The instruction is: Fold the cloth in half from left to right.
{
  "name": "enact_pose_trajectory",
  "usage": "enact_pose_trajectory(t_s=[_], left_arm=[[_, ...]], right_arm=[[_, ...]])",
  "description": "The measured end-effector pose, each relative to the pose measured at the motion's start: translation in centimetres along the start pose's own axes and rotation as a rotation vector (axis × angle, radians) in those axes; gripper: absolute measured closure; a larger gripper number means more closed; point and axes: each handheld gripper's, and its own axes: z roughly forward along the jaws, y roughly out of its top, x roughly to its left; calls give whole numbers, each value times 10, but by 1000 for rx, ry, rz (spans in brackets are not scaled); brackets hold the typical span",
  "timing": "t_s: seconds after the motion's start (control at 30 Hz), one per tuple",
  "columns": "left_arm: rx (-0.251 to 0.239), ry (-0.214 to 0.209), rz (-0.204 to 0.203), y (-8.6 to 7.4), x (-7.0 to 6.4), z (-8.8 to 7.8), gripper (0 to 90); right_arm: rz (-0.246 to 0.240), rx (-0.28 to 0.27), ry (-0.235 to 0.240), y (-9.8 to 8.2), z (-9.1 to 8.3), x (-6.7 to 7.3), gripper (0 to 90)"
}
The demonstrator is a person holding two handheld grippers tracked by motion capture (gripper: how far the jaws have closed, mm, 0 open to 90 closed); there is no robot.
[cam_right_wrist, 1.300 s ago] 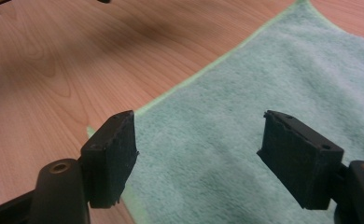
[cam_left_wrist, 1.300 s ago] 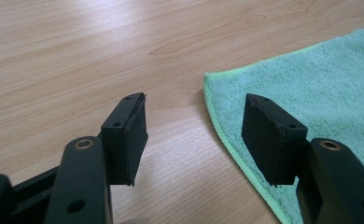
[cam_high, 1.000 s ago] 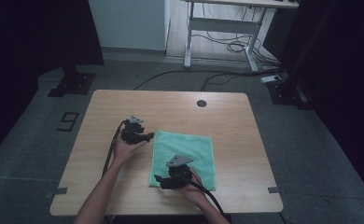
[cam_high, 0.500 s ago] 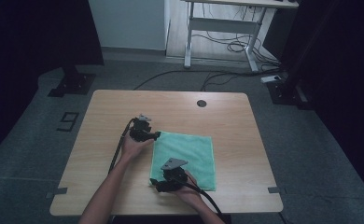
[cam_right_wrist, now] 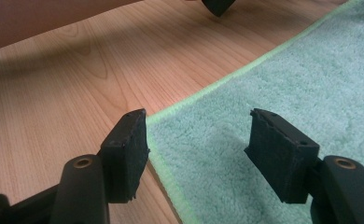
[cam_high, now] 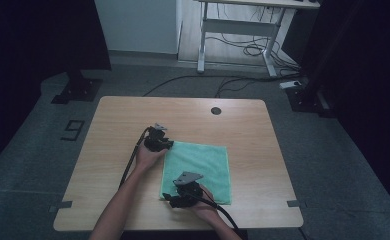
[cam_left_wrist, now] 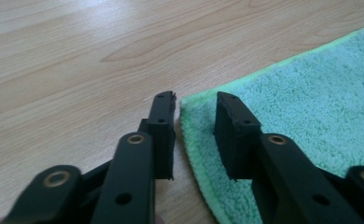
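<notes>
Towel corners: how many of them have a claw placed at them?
2. The left claw stands at the far left corner of the green towel; the right claw stands at its near left corner. The other two corners lie free.

Green terry towel, spread flat and square on the wooden table, toward its near edge.

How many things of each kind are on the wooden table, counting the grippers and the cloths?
Grippers: 2, the left gripper at the cloth's far left corner, the right gripper at its near left corner
Green cloth: 1
Total: 3, all on the table
</notes>
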Motion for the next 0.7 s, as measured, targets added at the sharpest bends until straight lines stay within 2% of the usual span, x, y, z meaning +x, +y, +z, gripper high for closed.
enact_pose_trajectory(t_s=[0.1,0.23,0.57,0.63,0.7], left_arm=[[-5,-9,-10,0,0,1,785],[-6,-18,-16,0,0,-1,864],[-10,-33,-6,2,-4,-8,880],[-14,-36,-3,3,-5,-9,881],[-19,-37,-1,4,-5,-10,881]], right_arm=[[0,-5,4,0,0,0,378],[-17,-6,24,1,2,4,400],[-64,5,58,2,14,16,523],[-87,32,38,1,18,19,543],[-90,31,13,1,19,20,581]])
